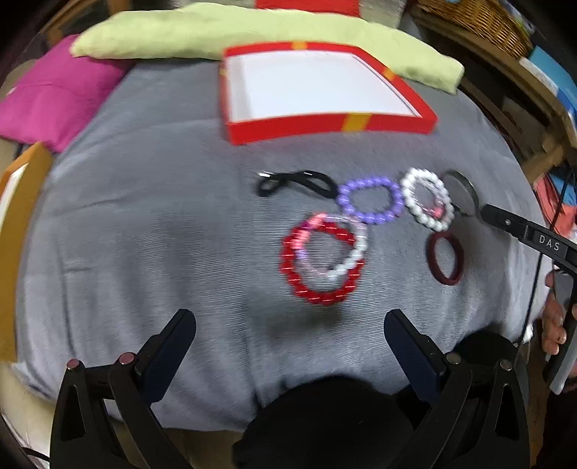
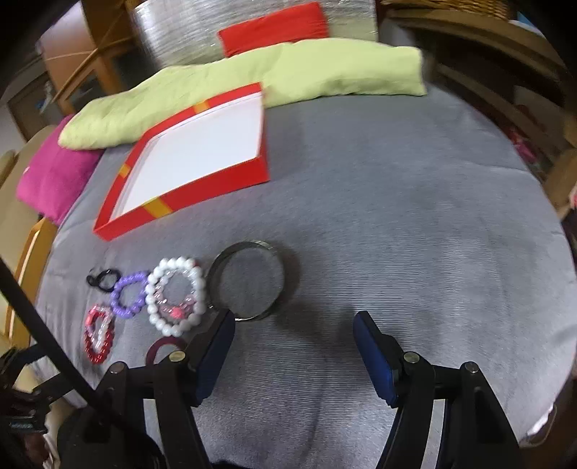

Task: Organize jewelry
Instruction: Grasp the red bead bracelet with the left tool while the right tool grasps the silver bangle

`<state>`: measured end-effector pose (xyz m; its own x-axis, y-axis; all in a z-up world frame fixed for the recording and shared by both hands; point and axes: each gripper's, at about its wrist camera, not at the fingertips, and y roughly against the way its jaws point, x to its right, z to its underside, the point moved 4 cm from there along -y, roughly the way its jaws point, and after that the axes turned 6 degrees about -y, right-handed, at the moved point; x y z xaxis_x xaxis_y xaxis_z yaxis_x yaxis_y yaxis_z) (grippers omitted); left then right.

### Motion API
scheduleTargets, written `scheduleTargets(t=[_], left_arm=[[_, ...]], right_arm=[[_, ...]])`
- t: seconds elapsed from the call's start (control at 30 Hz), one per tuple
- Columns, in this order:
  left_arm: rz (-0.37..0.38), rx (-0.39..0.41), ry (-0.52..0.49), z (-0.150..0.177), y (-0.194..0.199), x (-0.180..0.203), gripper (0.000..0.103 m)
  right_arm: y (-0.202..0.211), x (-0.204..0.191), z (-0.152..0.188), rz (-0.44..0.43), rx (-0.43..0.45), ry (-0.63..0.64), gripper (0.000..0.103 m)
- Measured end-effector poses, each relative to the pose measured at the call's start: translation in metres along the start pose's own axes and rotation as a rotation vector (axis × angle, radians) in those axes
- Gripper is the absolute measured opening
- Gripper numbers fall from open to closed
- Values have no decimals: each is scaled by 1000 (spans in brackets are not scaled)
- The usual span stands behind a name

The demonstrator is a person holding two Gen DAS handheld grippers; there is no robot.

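Observation:
Several bracelets lie on a grey cloth: a red beaded one (image 1: 321, 267) with a pink-white one (image 1: 355, 249) on it, a purple one (image 1: 371, 200), a white pearl one (image 1: 427, 200), a silver bangle (image 2: 249, 279), a maroon band (image 1: 445, 258) and a black tie (image 1: 294, 182). An open red box (image 1: 324, 90) with a white inside sits behind them. My left gripper (image 1: 288, 324) is open, just short of the red bracelet. My right gripper (image 2: 294, 324) is open, near the bangle, its left finger beside the pearl bracelet (image 2: 176, 294).
A light green pillow (image 2: 252, 75) and a magenta pillow (image 2: 54, 173) lie behind the red box (image 2: 191, 158). A wicker basket (image 1: 479, 21) and wooden shelves stand at the right. A wooden frame (image 1: 18, 216) is at the left edge.

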<state>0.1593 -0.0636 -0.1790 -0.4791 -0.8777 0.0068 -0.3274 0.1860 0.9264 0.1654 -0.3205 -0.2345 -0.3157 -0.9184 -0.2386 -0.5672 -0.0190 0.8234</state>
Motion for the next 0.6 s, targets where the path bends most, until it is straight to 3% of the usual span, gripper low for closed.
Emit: scheduleTargets(t=[0.2,0.27,0.4,0.5,0.6], left_arm=[[2,-69,-34,-16,-36,5,103],[-4,-60,-34,-22,-40,1,103],[-32,-39,-67,-33,-49,-7,98],[-59,-16,-117,-34,-51,-8,94],[-62,15,-131,-32,-47,-10,83]], right_arm=[[-8,-7,12,0,-8,126,76],[-12,-10,13,1,0,163,81],[-28,-23,10,66,46,270,83],[-33,-29,4,61,79,298,83],[-35,-31,-8,53,90,284,61]])
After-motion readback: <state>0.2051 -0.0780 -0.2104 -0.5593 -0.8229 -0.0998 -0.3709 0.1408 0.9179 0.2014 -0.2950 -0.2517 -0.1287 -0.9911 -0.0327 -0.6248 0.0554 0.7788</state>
